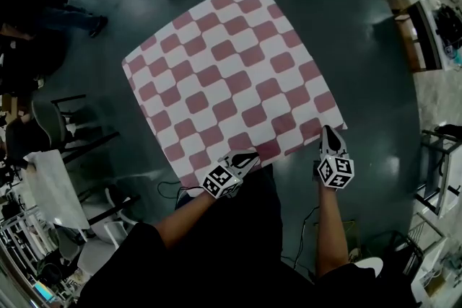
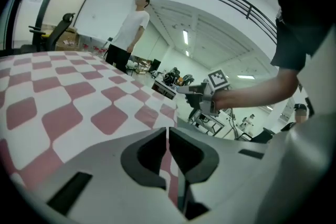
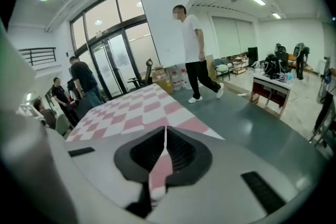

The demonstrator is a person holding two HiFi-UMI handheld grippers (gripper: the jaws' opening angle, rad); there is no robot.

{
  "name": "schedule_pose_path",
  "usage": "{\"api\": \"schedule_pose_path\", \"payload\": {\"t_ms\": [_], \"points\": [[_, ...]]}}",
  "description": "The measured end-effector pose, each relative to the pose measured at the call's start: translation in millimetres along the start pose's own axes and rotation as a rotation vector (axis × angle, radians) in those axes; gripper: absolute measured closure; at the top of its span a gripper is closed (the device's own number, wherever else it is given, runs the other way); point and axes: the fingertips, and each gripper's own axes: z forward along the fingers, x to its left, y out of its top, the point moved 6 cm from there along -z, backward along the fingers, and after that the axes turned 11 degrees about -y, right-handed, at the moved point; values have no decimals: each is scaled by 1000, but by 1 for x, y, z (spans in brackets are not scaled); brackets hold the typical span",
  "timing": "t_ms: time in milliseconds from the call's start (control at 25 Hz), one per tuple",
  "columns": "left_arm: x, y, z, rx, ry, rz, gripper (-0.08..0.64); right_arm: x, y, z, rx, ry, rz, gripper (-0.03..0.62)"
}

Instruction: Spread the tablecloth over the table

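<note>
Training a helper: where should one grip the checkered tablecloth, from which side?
Its near edge, from the person's side, at two spaced points: the tablecloth is a thin spread sheet, and the left gripper and right gripper pinch it there.

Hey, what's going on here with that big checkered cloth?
A person holds a hand-held gripper in each hand. The left hand-held gripper and the right hand-held gripper are each clamped shut on the near edge of a red-and-white checkered tablecloth. The cloth is spread out flat in front of them, above the dark floor. Whatever lies under the cloth is hidden.
</note>
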Motion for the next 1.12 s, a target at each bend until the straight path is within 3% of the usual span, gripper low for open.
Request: {"api": "schedule_pose_path", "payload": {"t_ms": [160,320,600,800,960,1120], "points": [[0,31,-47,-132,74,59,531,101,9,-31,-50,97,-26,569],[-2,40,-114,-251,112,102,531,198,7,-68,-95,128,-74,571],[-19,32,-256,-296,114,255,531,349,-7,-144,-155,23,-81,571],[-47,33,-358,-354,118,318,532,466,-16,-199,-214,-21,-111,571],[-66,37,-413,-417,151,353,539,529,-11,-234,-266,-9,-117,571],[-90,44,-441,-484,188,376,540,566,6,-263,-353,44,-200,571]]}}
